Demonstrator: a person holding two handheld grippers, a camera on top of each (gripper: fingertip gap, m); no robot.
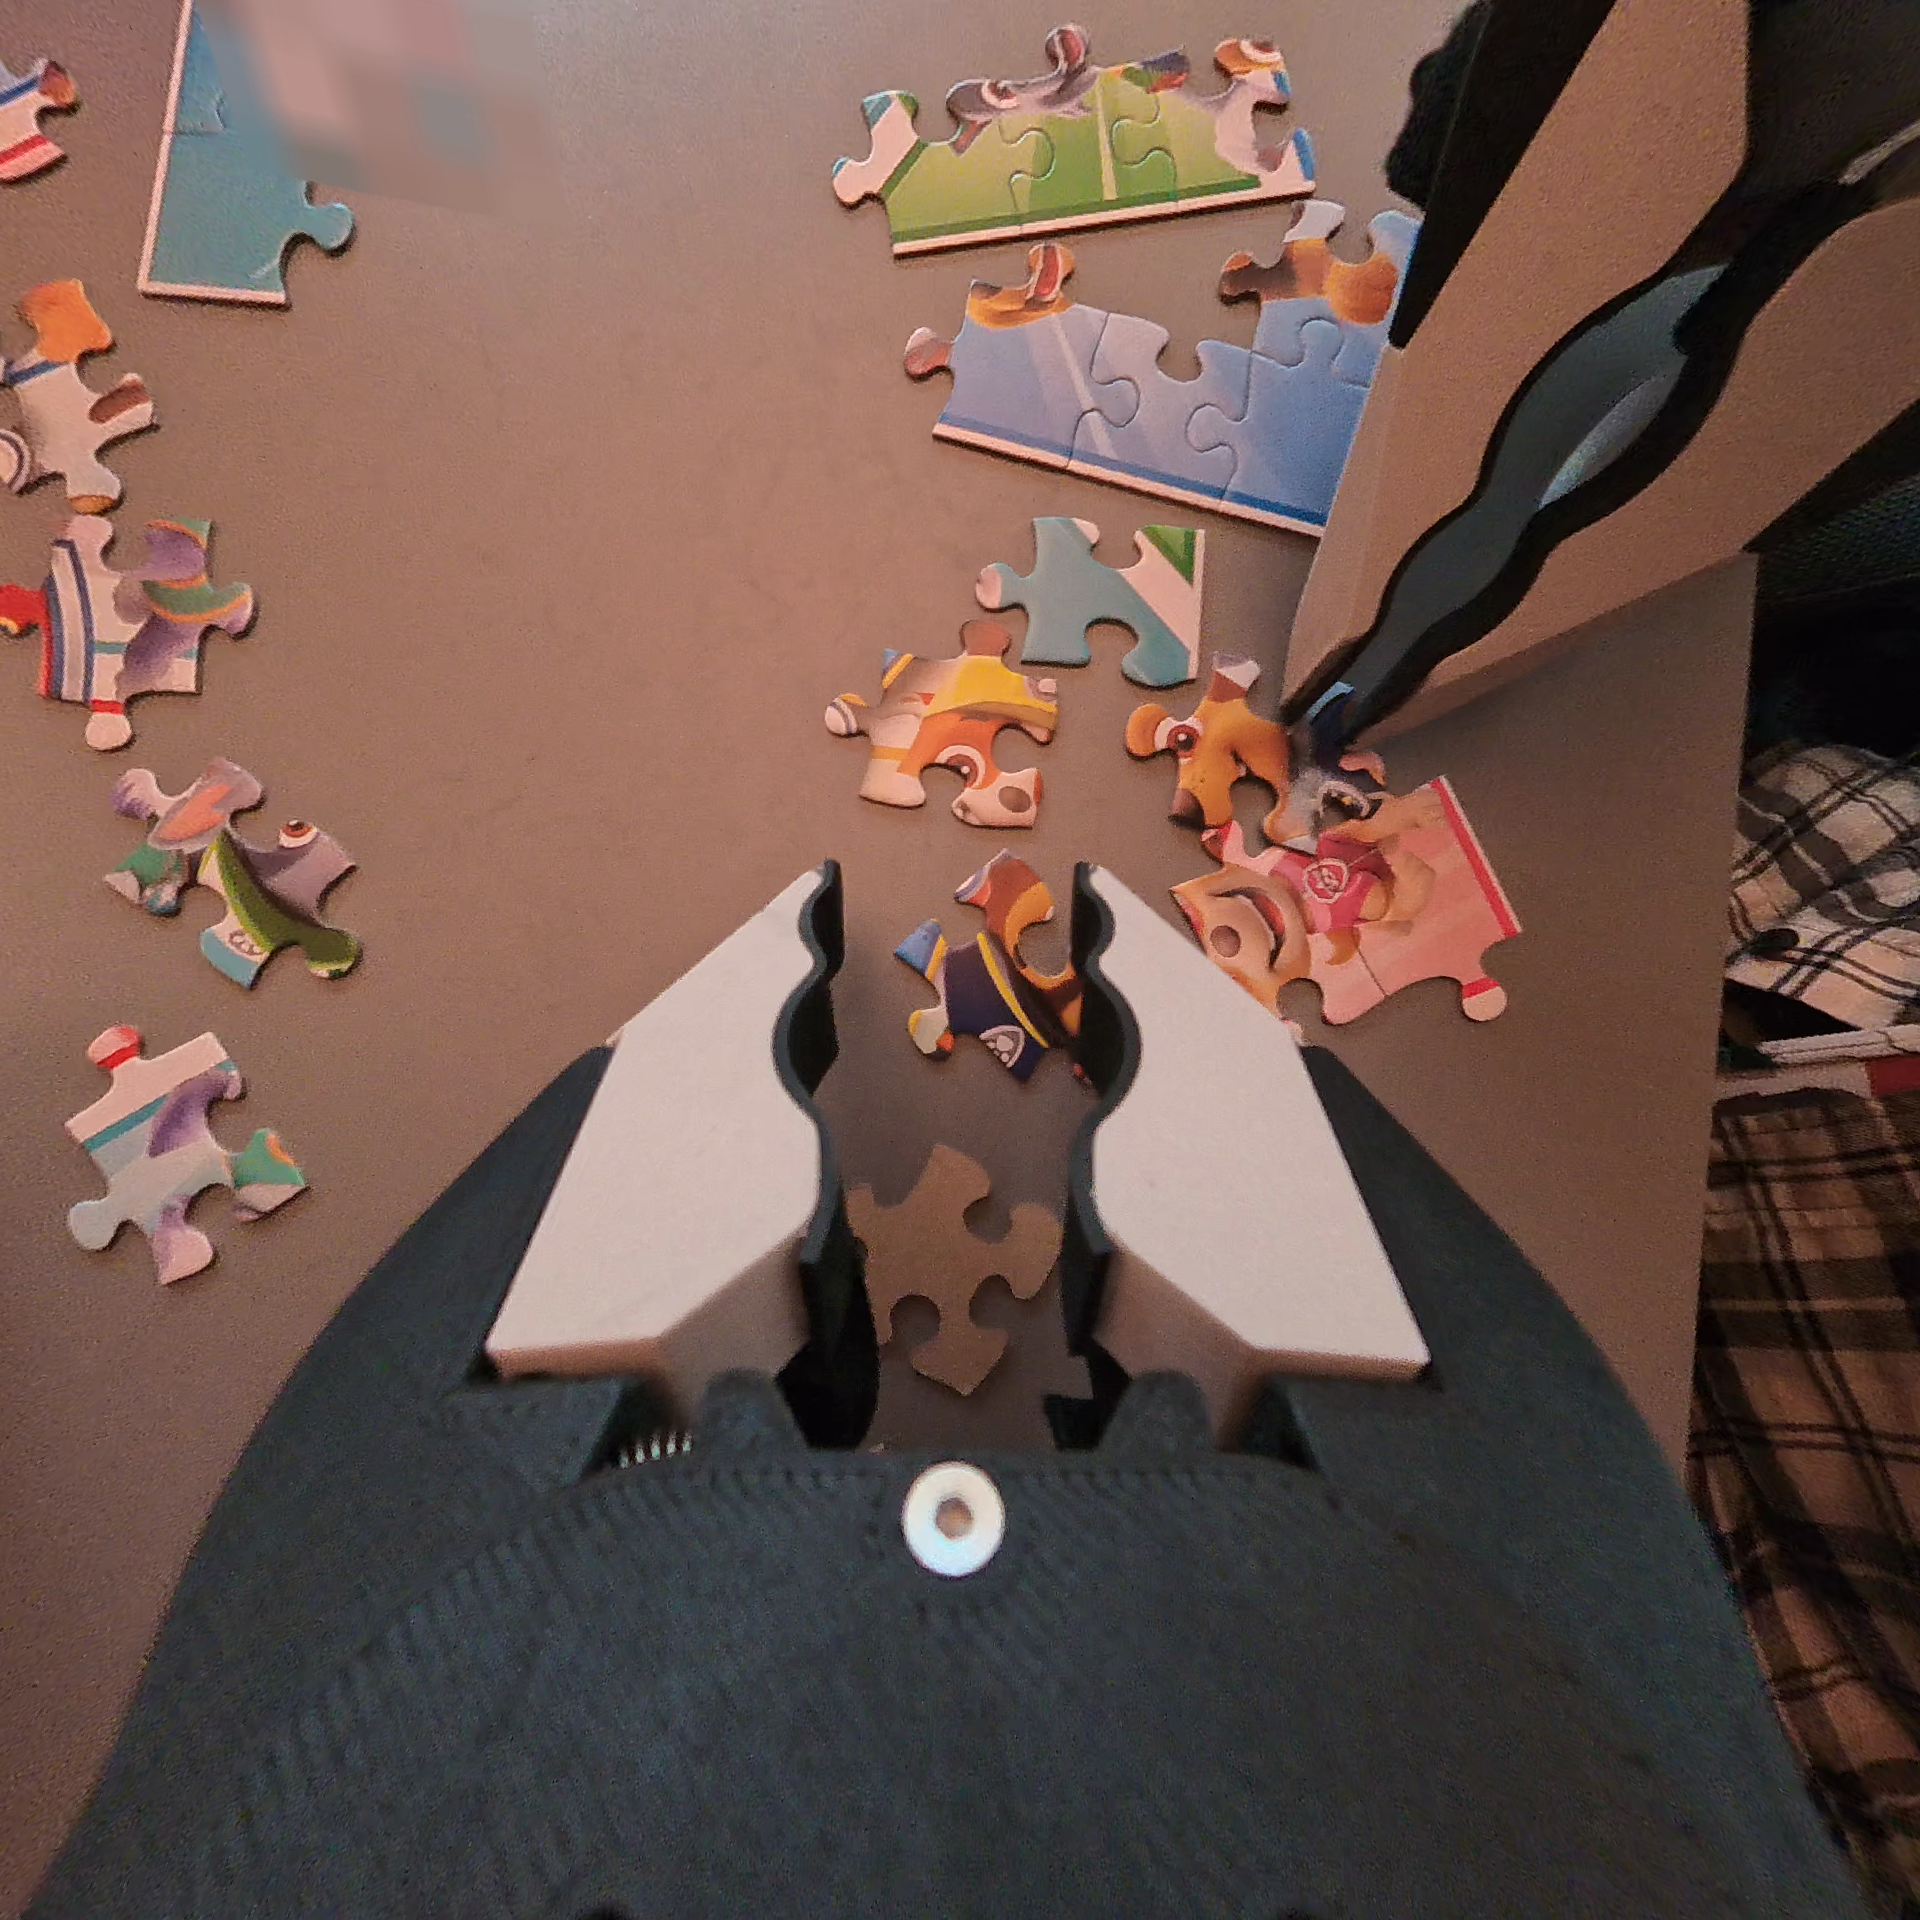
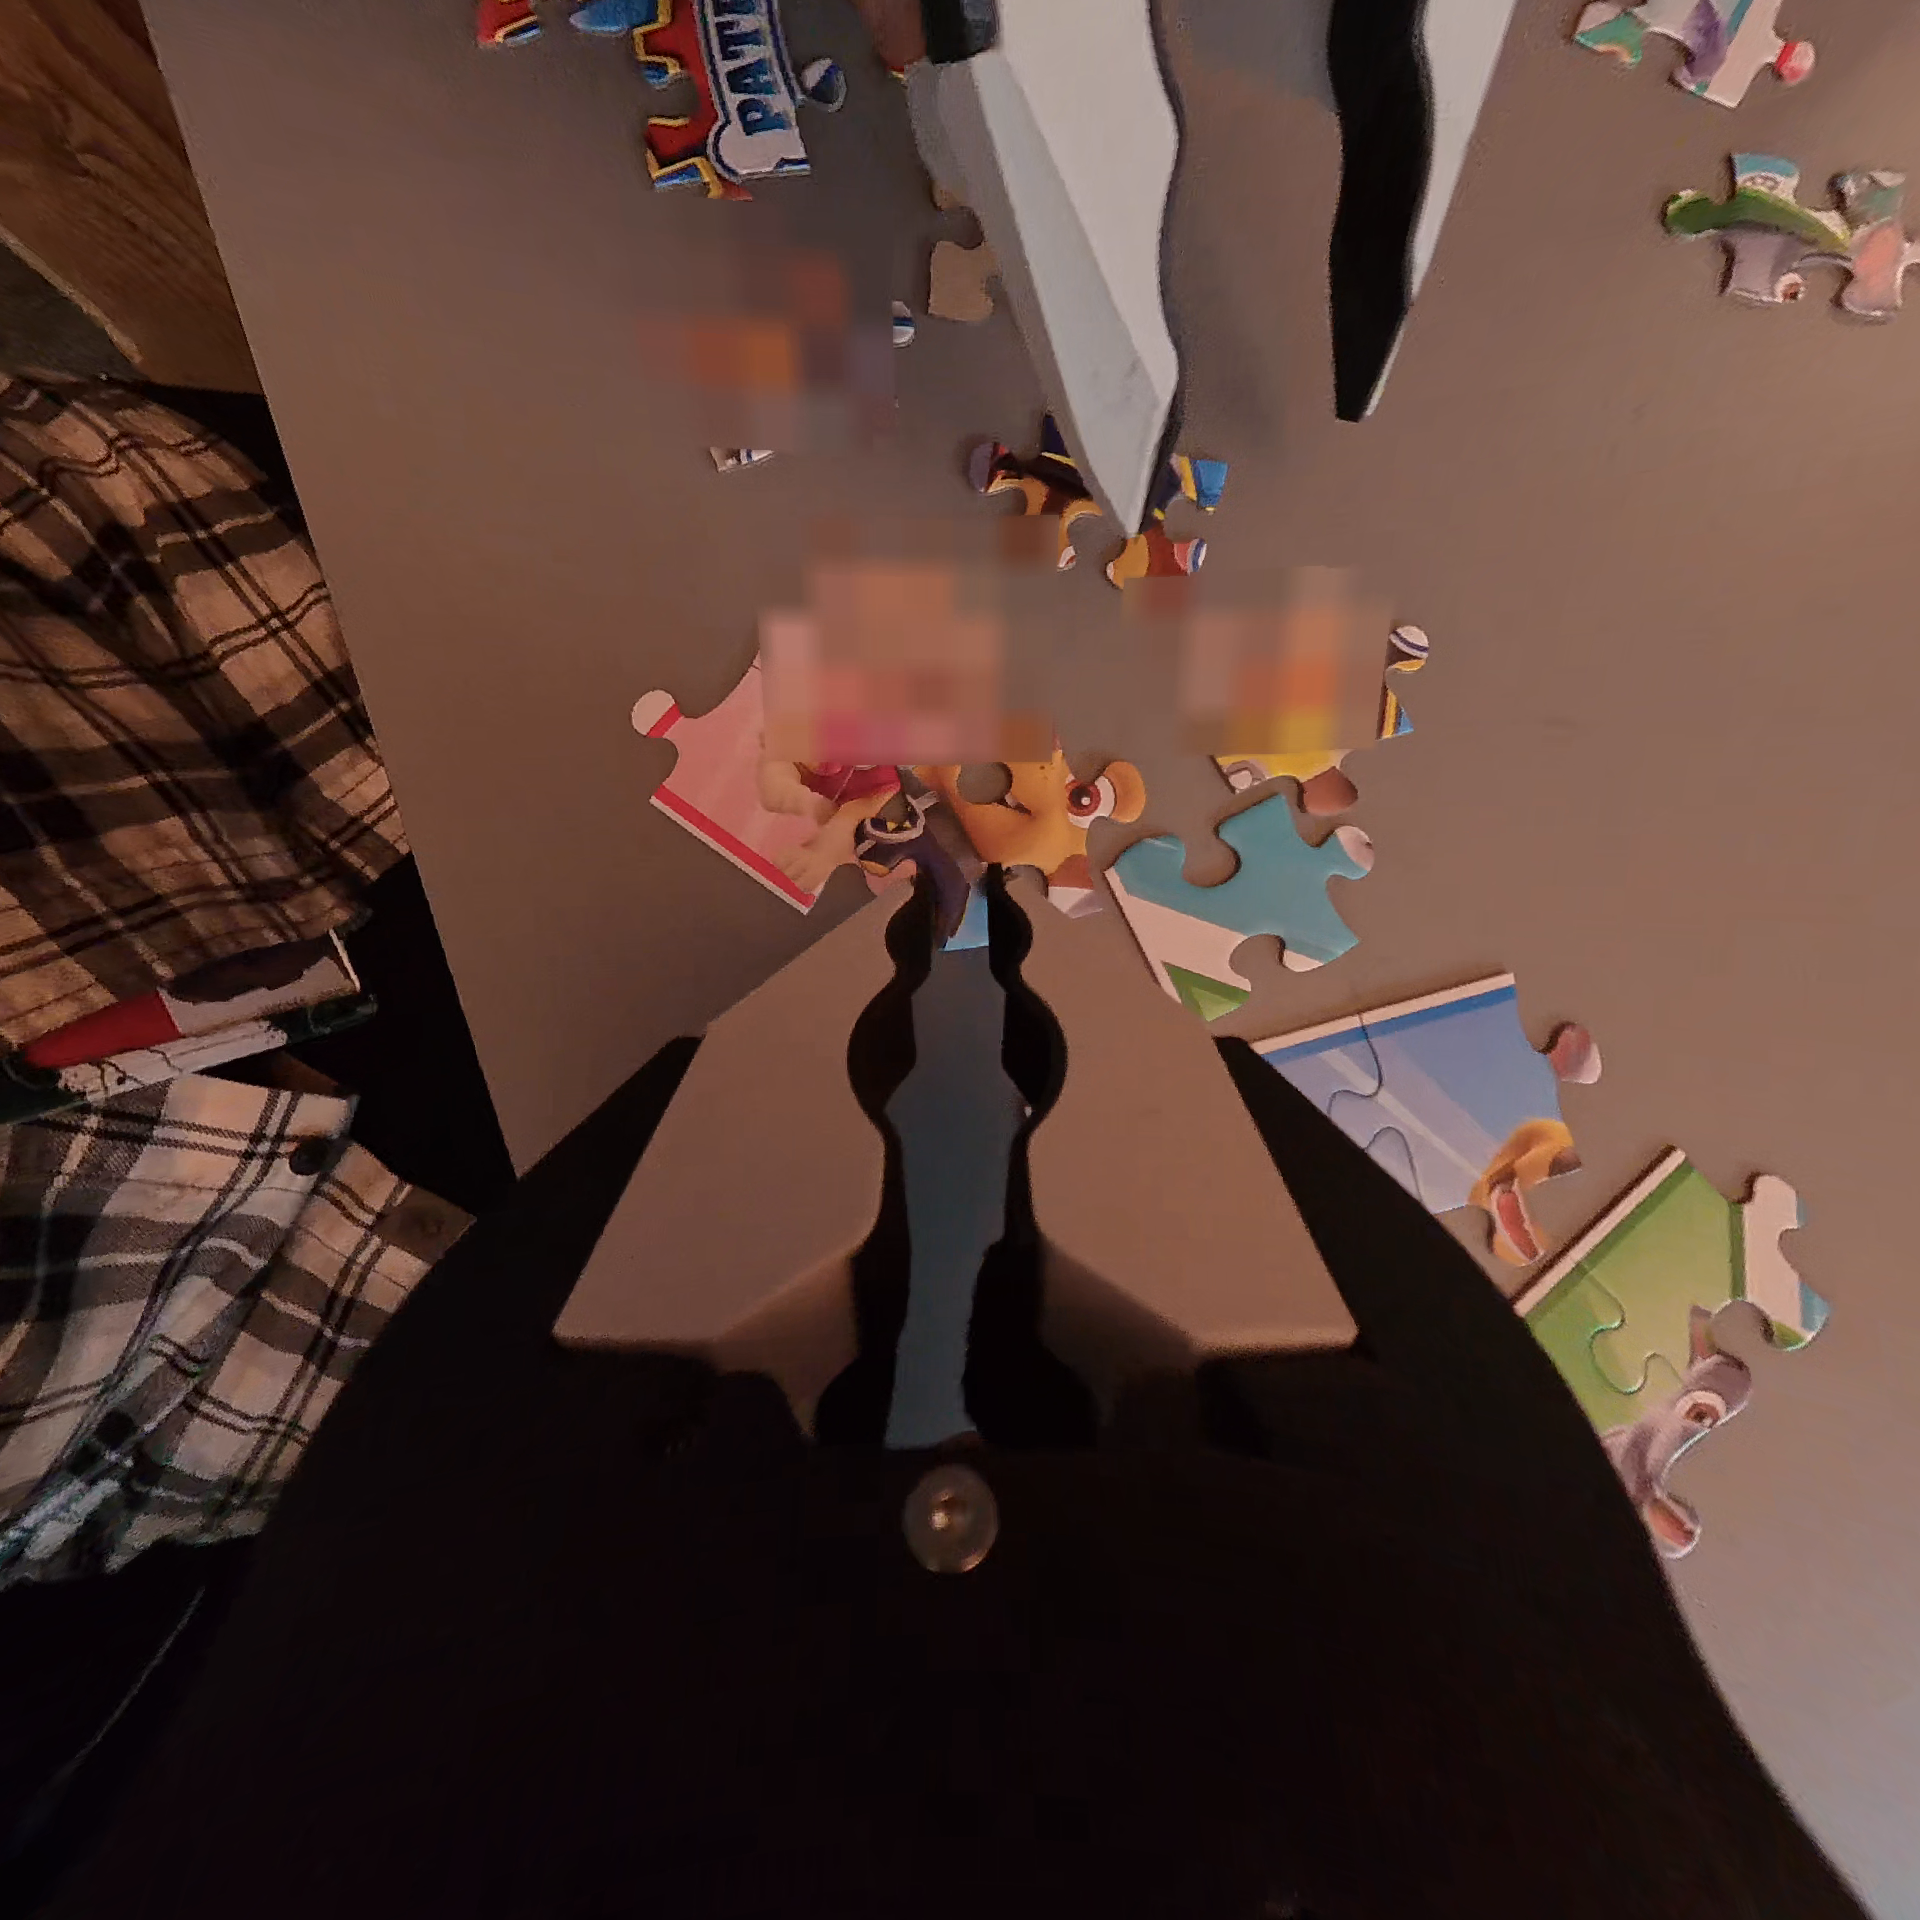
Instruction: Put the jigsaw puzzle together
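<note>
Each camera sat on its own hand-held gripper and looked down along the two fingers at the bench [image 1: 520, 520]. The left one was close above the pieces. The right one looked from the other side, so its picture was turned around. Both saw the pink piece [image 1: 1392, 914] [image 2: 717, 790], the teal piece [image 1: 1112, 603] [image 2: 1247, 883], and each other's gripper.

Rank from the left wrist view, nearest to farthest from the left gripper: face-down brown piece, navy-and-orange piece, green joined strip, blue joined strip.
1. Face-down brown piece: on the table, seen between the fingers of the left gripper.
2. Navy-and-orange piece: just past the fingertips, by the right finger.
3. Blue joined strip: ahead, to the right.
4. Green joined strip: beyond the blue one, near the top.
</note>
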